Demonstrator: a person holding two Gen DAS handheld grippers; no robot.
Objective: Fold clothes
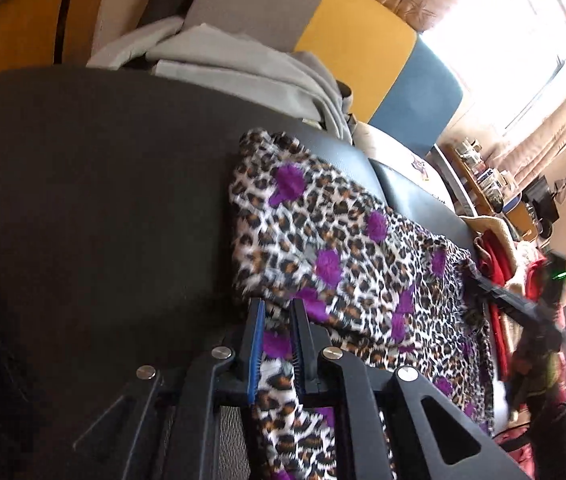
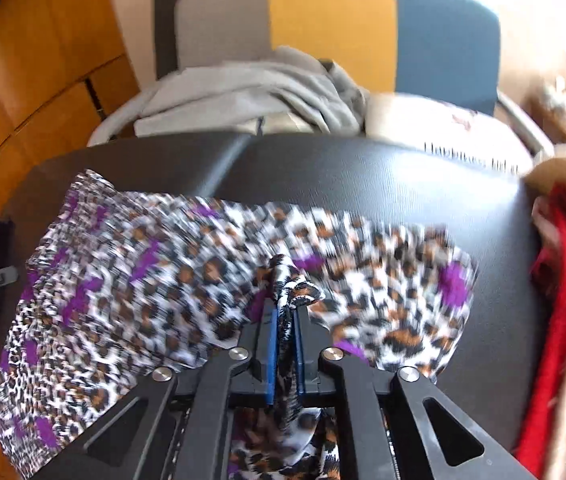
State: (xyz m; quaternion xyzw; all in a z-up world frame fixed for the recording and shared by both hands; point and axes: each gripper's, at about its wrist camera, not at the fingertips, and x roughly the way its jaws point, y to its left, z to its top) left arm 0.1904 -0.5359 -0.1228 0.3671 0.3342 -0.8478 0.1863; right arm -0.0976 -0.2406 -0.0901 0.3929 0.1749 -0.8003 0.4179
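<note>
Leopard-print garment (image 1: pixel 343 264) spread across black padded table (image 1: pixel 83 200), filling centre and lower right of left wrist view, centre and lower left of right wrist view; print blurred there.

Left gripper (image 1: pixel 277 320): jaws a narrow gap apart, cloth lying between blue pads; firm pinch on fabric not confirmed. Placed at near edge of garment, bottom centre of frame.

Right gripper (image 2: pixel 285 316): clamped on a bunched fold of the same garment, a twist of cloth standing up past the fingertips at centre frame. Also visible as a dark bar at right edge of left wrist view, at garment's far side.

Grey clothes (image 2: pixel 251 92) heaped on chair with grey, yellow and blue back, top centre. Red garment (image 2: pixel 563 280) at right edge, near the print but apart from it.

Recommended for the fold in hand:
- Secure left grip before lifting; loose cloth likely to slip.
- Raise both corners level, keep edge taut between grippers.
- Carry over in one pass, lay edge on edge.
- Keep clear of red garment.
- Release only once cloth lies flat.
</note>
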